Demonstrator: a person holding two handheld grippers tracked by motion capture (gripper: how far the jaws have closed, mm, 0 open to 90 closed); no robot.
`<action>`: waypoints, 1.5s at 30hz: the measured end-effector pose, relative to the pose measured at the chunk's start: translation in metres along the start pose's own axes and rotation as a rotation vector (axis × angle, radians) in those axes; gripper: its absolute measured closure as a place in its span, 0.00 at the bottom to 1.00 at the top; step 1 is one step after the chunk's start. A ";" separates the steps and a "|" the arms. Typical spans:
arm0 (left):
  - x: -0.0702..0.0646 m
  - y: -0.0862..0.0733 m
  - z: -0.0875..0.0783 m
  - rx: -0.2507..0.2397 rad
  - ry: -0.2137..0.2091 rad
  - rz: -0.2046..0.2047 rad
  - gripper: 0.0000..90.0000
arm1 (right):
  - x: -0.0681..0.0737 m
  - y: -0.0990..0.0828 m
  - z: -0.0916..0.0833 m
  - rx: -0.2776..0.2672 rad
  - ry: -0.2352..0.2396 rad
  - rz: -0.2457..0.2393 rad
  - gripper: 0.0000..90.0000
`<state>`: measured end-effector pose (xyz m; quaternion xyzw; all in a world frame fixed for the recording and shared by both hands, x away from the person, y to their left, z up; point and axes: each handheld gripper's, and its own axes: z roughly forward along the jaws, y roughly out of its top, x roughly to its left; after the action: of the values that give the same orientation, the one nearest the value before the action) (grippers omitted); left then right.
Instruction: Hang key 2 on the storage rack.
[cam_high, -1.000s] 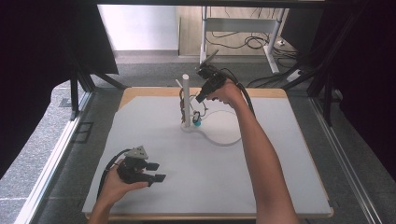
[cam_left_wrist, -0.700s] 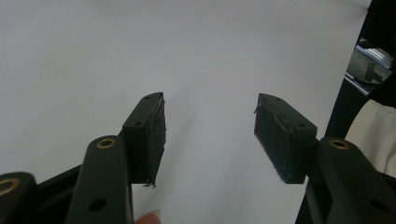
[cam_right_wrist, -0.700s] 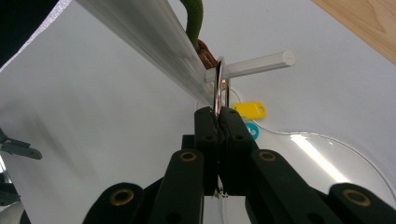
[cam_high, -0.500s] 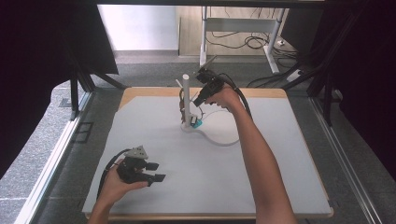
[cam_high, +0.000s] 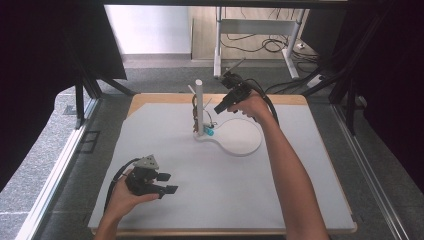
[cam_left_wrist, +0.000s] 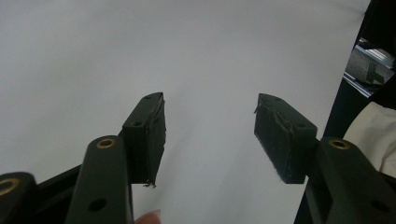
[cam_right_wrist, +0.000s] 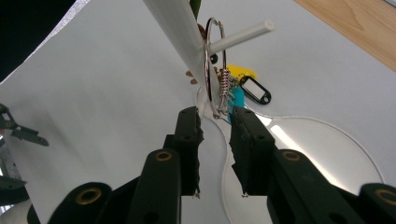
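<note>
A white post stand rises at the back middle of the white mat. In the right gripper view, a metal ring hangs from one of its side pegs. A black tag, a yellow tag and a teal tag hang on the ring. My right gripper points at the ring's lowest part. Its jaws have just been opening and stand a narrow gap apart, pressing on nothing. My left gripper rests near the front left, open with nothing between its jaws.
The stand's clear, rounded base plate lies flat on the mat to the right of the post. The mat covers a wooden table. A desk frame with cables stands on the floor beyond the table.
My right gripper has let go of the ring and drawn back a little to the right, away from the post. The left hand has not moved.
</note>
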<state>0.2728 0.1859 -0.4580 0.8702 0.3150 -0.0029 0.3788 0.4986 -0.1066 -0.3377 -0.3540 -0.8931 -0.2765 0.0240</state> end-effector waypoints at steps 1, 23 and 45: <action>-0.001 0.001 0.000 0.000 0.002 -0.003 0.49 | 0.000 -0.004 -0.004 -0.007 -0.003 -0.002 0.77; 0.002 0.007 -0.002 -0.012 0.007 0.007 0.48 | -0.002 -0.112 -0.053 -0.161 -0.030 -0.016 0.60; 0.001 0.002 -0.002 0.002 0.021 -0.010 0.48 | -0.004 -0.235 -0.018 -0.229 0.006 0.024 0.58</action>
<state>0.2742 0.1868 -0.4559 0.8690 0.3232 0.0043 0.3745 0.3470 -0.2586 -0.4359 -0.3642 -0.8513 -0.3775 -0.0109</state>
